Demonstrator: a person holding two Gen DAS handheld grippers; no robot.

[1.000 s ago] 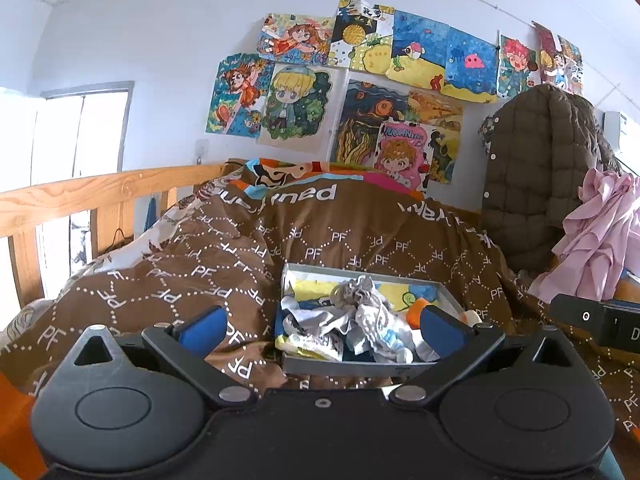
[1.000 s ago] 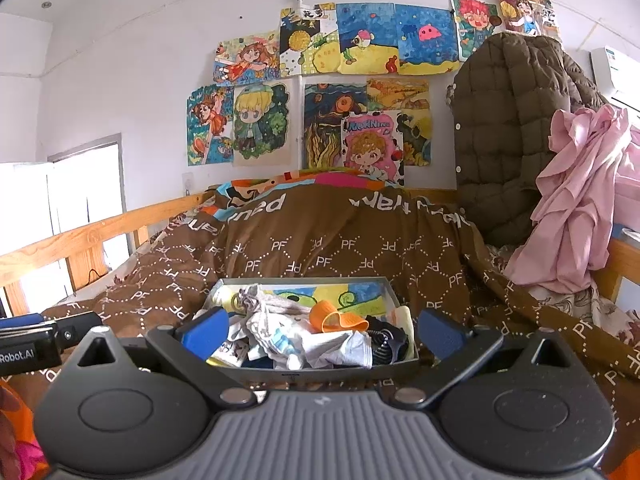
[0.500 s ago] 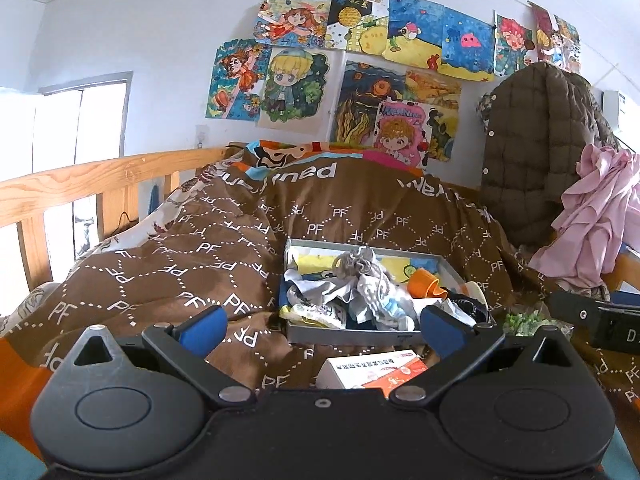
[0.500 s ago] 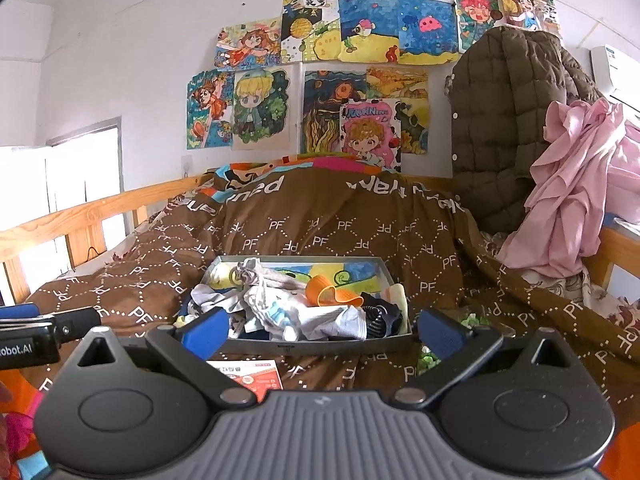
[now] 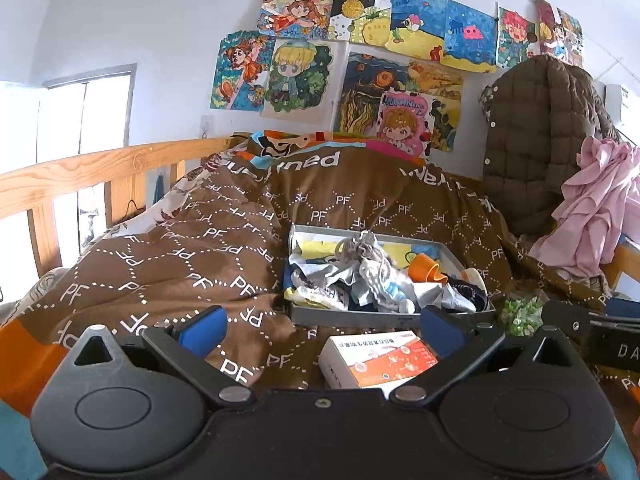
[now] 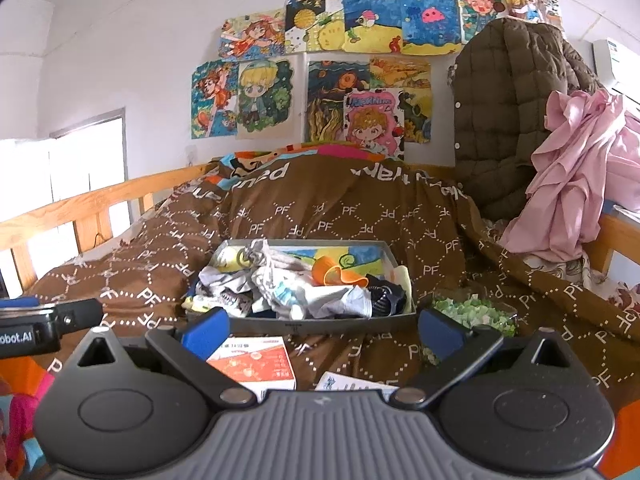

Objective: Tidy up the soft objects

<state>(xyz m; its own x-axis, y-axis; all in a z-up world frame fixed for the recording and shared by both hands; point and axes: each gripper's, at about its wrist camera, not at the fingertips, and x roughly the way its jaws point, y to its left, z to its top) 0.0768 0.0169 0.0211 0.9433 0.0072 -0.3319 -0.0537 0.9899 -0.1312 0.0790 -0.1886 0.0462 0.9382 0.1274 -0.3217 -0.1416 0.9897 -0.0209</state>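
A grey shallow box [image 5: 344, 316] [image 6: 320, 324] sits on the brown quilt [image 5: 180, 264] [image 6: 132, 280], piled with crumpled socks and small cloths [image 5: 372, 280] [image 6: 304, 292] and an orange cup [image 5: 427, 270] [image 6: 334, 274]. My left gripper [image 5: 320, 330] is open and empty, held short of the box's near edge. My right gripper [image 6: 320, 330] is open and empty, also short of the box. Each gripper shows at the edge of the other's view.
An orange-and-white carton [image 5: 378, 360] [image 6: 252, 364] lies in front of the box. A green-speckled item [image 5: 520, 314] [image 6: 472, 314] lies right of the box. A wooden bed rail [image 5: 80, 172] runs on the left. A brown jacket [image 6: 508, 112] and pink garment [image 6: 576, 176] hang at right.
Both grippers have pulled back and risen from the box. The carton and the green-speckled item have come into view in front of it. Both jaws stay open.
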